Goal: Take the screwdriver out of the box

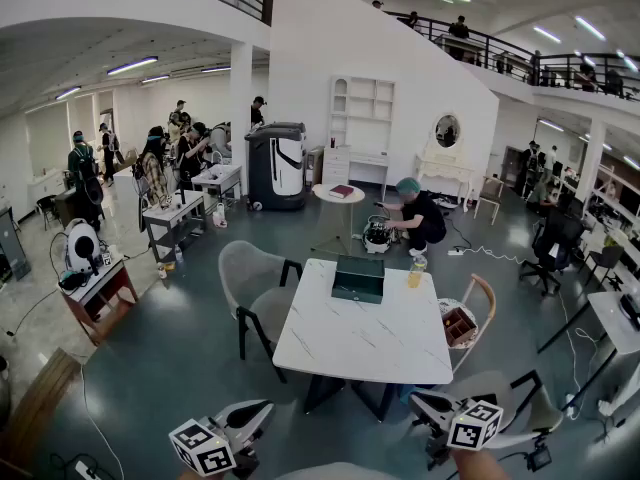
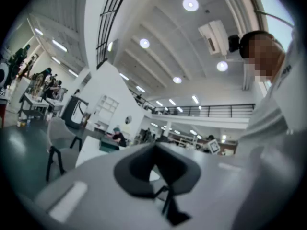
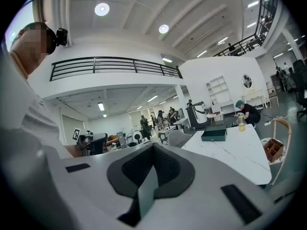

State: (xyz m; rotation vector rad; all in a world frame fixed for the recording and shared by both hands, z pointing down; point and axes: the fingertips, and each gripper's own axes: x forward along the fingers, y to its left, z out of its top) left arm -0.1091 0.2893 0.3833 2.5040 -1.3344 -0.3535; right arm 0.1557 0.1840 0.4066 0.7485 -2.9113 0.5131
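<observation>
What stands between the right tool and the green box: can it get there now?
Probably not from here. Nothing blocks it, since the white table is bare in between, but the right tool hangs short of the near edge and the dark green box sits at the far end, lid closed.

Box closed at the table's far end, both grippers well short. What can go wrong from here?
The bottle stands right beside the box: opening the box may tip it.
The box sits at the far edge of the table: the left gripper and right gripper, jaws shut, may shove it off.
</observation>
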